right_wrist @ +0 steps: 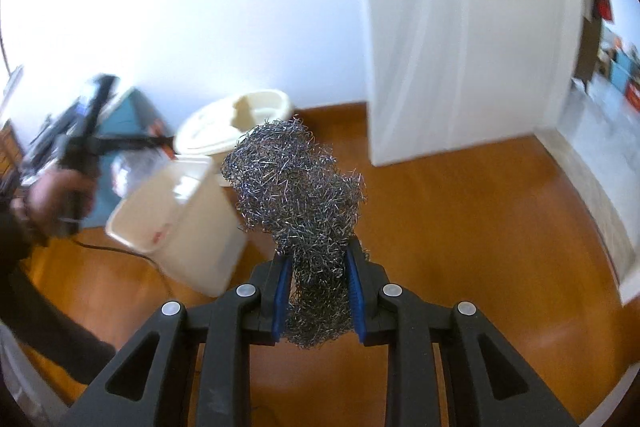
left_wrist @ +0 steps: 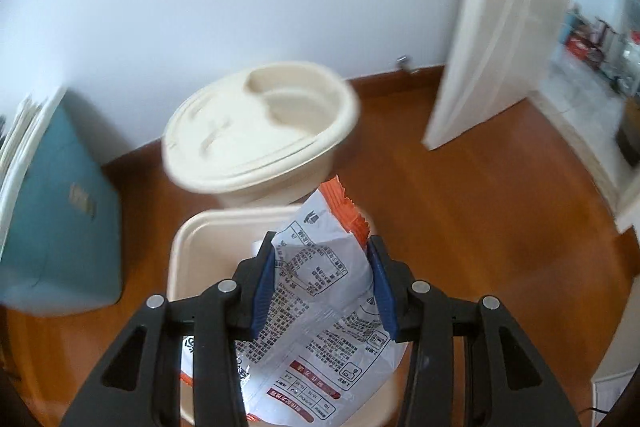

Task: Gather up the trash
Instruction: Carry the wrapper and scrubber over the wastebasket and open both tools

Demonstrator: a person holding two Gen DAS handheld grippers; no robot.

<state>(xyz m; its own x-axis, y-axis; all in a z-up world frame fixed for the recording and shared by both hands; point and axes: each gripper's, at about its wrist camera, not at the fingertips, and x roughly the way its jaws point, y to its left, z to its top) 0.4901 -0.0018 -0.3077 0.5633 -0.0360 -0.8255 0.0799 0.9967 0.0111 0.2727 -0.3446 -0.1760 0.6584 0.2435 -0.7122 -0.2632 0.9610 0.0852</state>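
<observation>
Steel wool (right_wrist: 304, 195) — clamped in right hand-held gripper (right_wrist: 318, 291)

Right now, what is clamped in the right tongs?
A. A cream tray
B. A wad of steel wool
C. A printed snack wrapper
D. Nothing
B: in the right wrist view the right tongs press their blue pads on both sides of a grey wad of steel wool, held up above the wooden floor.
</observation>
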